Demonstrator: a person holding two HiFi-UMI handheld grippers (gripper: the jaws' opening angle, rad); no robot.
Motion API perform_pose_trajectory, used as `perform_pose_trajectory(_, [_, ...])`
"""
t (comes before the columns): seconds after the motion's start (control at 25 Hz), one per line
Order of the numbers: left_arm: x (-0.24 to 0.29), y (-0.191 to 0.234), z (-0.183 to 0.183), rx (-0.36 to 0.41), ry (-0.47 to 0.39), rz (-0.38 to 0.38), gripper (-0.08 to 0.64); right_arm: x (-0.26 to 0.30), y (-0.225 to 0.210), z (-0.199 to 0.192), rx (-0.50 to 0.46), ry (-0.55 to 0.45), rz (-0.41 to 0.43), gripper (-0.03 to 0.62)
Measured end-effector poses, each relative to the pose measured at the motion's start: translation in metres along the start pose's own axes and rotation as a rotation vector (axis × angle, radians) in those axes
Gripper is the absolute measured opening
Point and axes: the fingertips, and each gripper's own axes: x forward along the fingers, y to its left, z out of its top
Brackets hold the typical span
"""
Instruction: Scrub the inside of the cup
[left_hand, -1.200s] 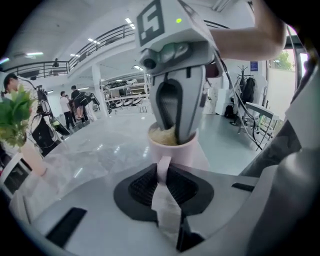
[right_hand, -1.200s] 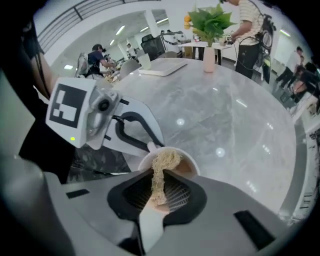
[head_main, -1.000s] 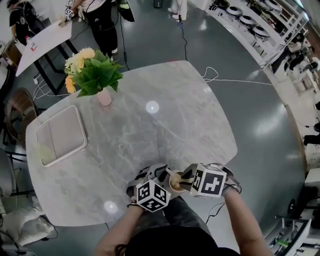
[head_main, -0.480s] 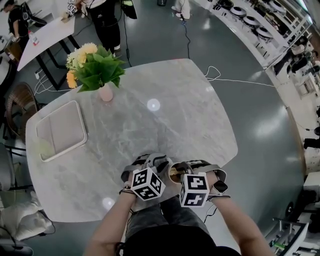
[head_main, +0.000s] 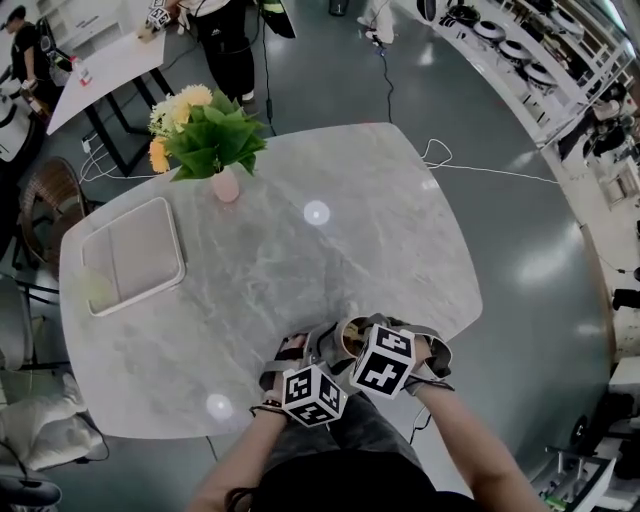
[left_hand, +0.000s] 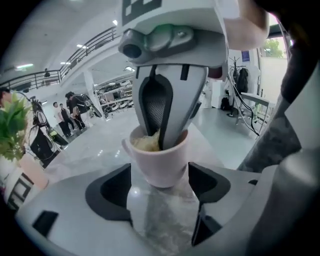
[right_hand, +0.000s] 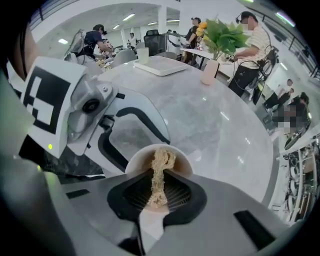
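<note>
A small white cup stands on the marble table near its front edge. In the left gripper view the cup sits between the jaws of my left gripper, which have just been opening; a gap shows on each side and the pads do not press on it. My right gripper points steeply down into the cup, shut on a beige scrubbing pad that reaches inside. In the left gripper view the right gripper dips into the cup from above.
A pink vase of flowers and a flat white tray stand at the table's far left. The table's front edge runs just behind the grippers. People stand by another table beyond. A white cable lies on the floor.
The left gripper's jaws have opened off the cup and the gripper has drawn back a little toward me. The right gripper has tipped steeper down into the cup.
</note>
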Motion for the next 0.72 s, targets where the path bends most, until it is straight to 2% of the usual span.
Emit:
perform_pose_trajectory(0.12, [0.010,-0.002,0.013,-0.027,0.003,0.030,0.368,-0.001,0.002,0.001,0.055,-0.008,0.056,0.060])
perform_pose_trajectory(0.24, [0.014,-0.003,0.011,0.024,0.021,0.026,0.383,-0.005,0.010,0.001,0.079,-0.024,0.142,0.060])
perform_pose_trajectory(0.44, [0.016,-0.007,0.010,0.152,0.001,-0.106,0.382,-0.022,0.014,-0.002,0.020,-0.060,0.235,0.060])
perform_pose_trajectory(0.56, [0.015,-0.007,0.010,0.249,-0.003,-0.206,0.379,-0.036,0.007,-0.003,-0.008,-0.039,0.212,0.060])
perform_pose_trajectory(0.64, [0.015,-0.006,0.010,0.303,0.002,-0.259,0.374,-0.036,0.000,-0.004,-0.053,-0.005,0.147,0.060])
perform_pose_trajectory(0.72, [0.016,-0.003,0.009,0.342,0.012,-0.302,0.371,-0.027,-0.003,-0.005,-0.138,0.031,0.077,0.060])
